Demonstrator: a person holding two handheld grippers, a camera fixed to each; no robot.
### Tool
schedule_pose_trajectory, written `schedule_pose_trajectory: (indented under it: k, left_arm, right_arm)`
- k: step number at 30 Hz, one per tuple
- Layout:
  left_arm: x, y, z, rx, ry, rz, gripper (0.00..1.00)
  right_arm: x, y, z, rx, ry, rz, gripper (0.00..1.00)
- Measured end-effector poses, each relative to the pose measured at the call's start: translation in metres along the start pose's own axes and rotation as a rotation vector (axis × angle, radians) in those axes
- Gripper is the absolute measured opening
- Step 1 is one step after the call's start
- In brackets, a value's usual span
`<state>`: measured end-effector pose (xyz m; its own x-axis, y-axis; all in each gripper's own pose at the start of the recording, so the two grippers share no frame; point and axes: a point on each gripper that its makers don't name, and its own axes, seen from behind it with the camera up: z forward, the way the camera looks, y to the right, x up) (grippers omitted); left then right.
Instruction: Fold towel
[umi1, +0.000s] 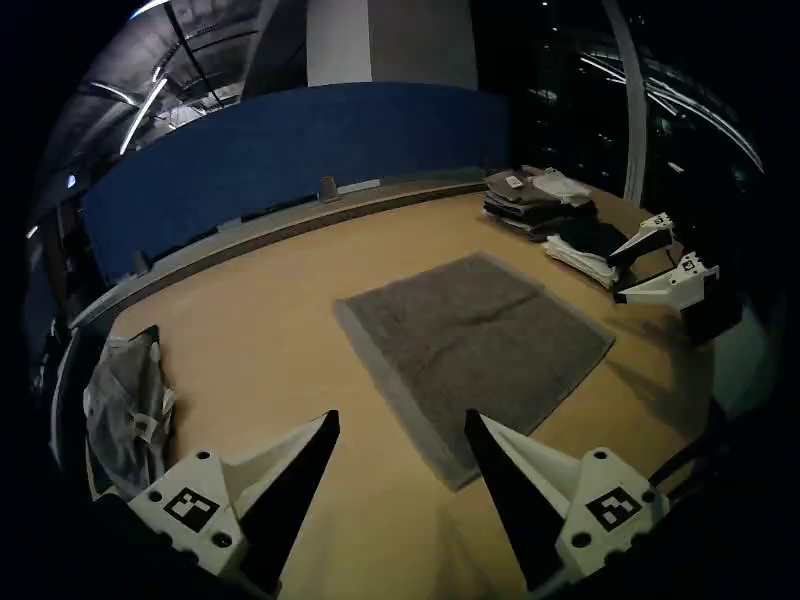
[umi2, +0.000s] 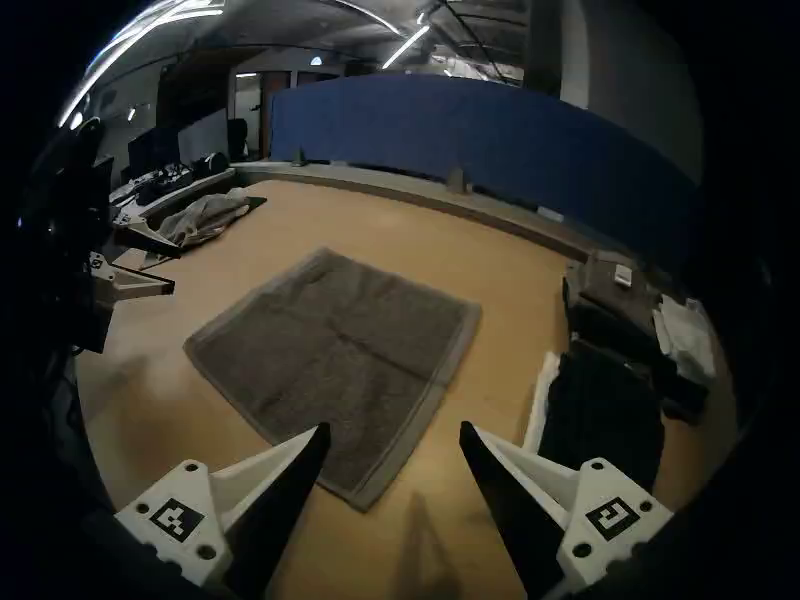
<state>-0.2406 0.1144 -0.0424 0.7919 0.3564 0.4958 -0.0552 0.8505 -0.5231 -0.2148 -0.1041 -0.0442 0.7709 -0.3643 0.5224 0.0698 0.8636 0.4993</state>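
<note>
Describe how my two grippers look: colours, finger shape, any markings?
They match. The left gripper and the right gripper each have two wedge-shaped fingers that taper to points, with white bodies and black inner faces. Each finger's base carries a square black-and-white marker.

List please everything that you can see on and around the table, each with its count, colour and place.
towel: one, grey, spread flat in the middle of the table
table: one, light wood, under everything
folded cloths: several stacks, dark and white, at one table end
crumpled cloth: one heap, pale grey, at the other table end
partition: one, blue, along the far table edge
left claw: one, white and black, open, near a towel corner, holding nothing
right claw: one, white and black, open, near a towel corner, holding nothing
</note>
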Motion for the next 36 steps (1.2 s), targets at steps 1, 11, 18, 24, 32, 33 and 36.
schedule_pose_trajectory:
  k: [1,11,18,24,32,33,36]
  left_arm:
    - [-0.003,0.002,0.001,-0.004,-0.004,0.004,0.93]
    - [-0.028,0.016,0.012,-0.039,-0.047,0.034,0.93]
    - [-0.038,0.020,0.014,-0.056,-0.062,0.053,0.92]
    - [-0.045,0.028,0.015,-0.080,-0.080,0.069,0.89]
    - [-0.053,0.033,0.020,-0.093,-0.110,0.089,0.76]
    - [-0.054,0.033,0.020,-0.092,-0.115,0.092,0.73]
    - [-0.057,0.034,0.021,-0.091,-0.129,0.099,0.65]
  right_arm:
    - [-0.003,-0.001,0.002,0.002,-0.004,0.002,1.00]
    - [-0.030,-0.006,0.011,0.007,-0.046,0.009,1.00]
    - [-0.040,-0.008,0.013,0.006,-0.062,0.004,0.98]
    - [-0.048,-0.010,0.014,0.008,-0.077,-0.002,0.95]
    - [-0.058,-0.015,0.014,0.023,-0.105,-0.021,0.79]
    - [-0.060,-0.017,0.014,0.031,-0.109,-0.021,0.76]
    - [-0.063,-0.022,0.015,0.054,-0.119,-0.018,0.66]
